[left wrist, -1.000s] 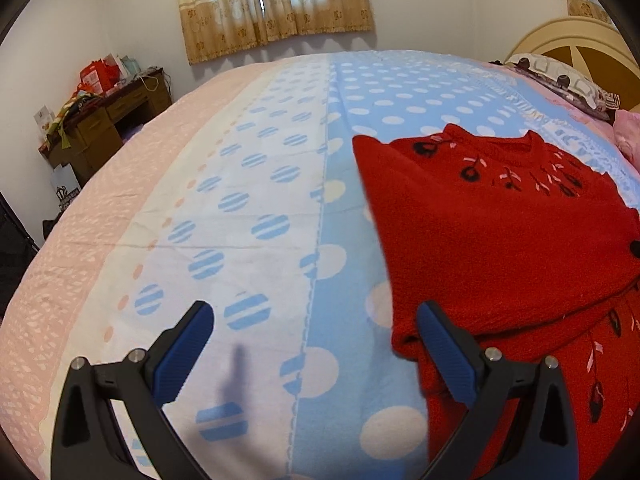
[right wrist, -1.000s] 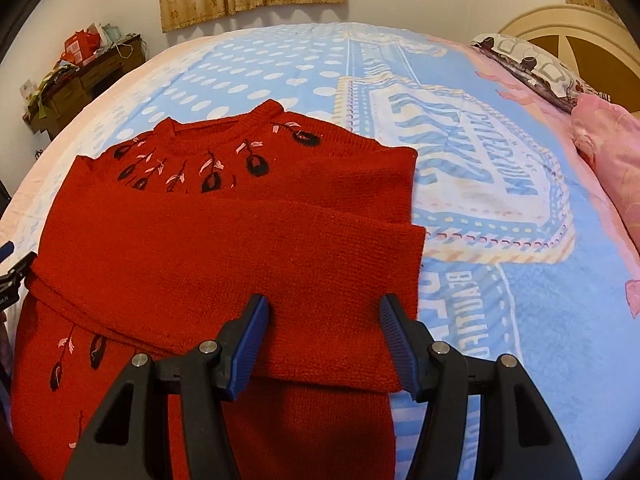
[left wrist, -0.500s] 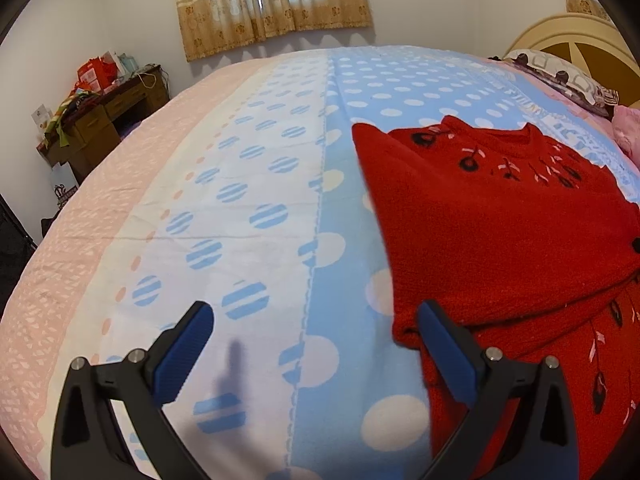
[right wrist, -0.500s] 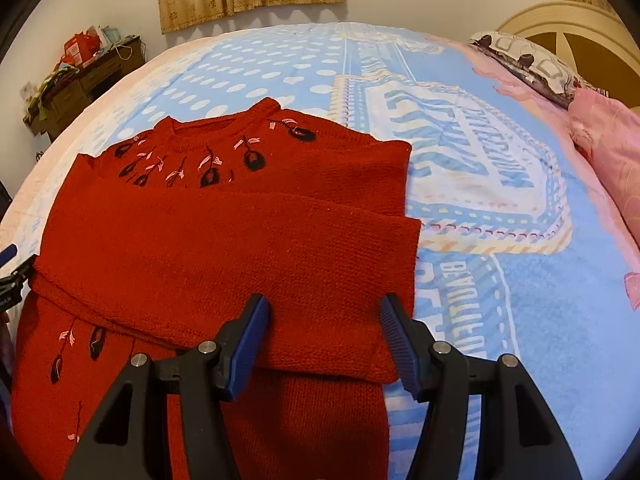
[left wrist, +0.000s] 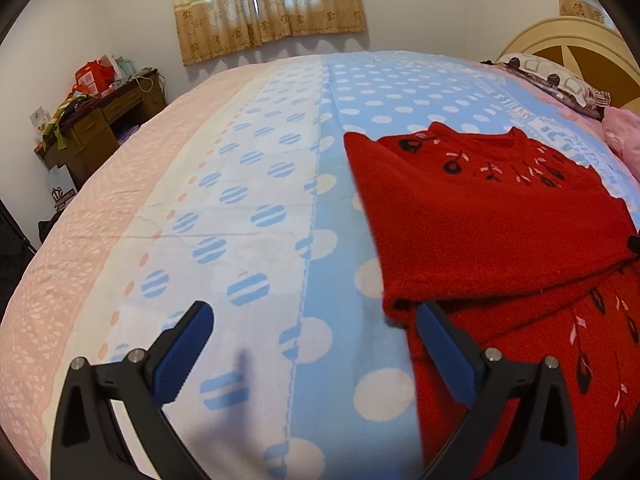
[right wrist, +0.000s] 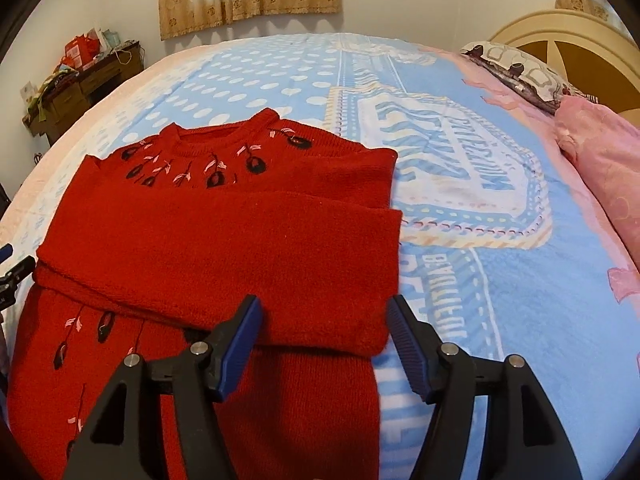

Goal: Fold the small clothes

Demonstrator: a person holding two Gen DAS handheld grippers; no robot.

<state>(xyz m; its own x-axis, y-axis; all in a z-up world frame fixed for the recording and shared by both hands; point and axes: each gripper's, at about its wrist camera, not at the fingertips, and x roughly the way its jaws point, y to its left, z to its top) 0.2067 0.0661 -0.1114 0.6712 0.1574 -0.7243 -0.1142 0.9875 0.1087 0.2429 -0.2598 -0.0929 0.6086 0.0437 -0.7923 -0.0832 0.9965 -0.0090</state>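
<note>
— Bedroom, with a bed (right wrist: 500,280) under a blue, white and pink dotted blanket, curtains (left wrist: 264,4) on the far wall, a desk (left wrist: 100,120) at the left.

— Any containers?

— None I can make out. Red boxes and clutter sit on the desk; too small to read what they are.

— Where's the sweater?

— The red sweater (right wrist: 224,240) lies flat on the blanket, neckline away from the cameras, both sleeves folded across the chest, one over the other.

— And the grippers?

— The left gripper (left wrist: 312,320) is wide open above the blanket, nothing between its jaws; its right finger (left wrist: 444,352) is just beside the sweater's edge. The right gripper (right wrist: 324,332) hovers over the folded sleeve's lower edge, jaws opening, pads off the cloth.

— Anything hidden?

— The sweater's hem is cut off by the frame and the fingers. A pillow (right wrist: 520,72) and a pink cover (right wrist: 600,160) by the headboard (right wrist: 560,36) show only partly.
</note>
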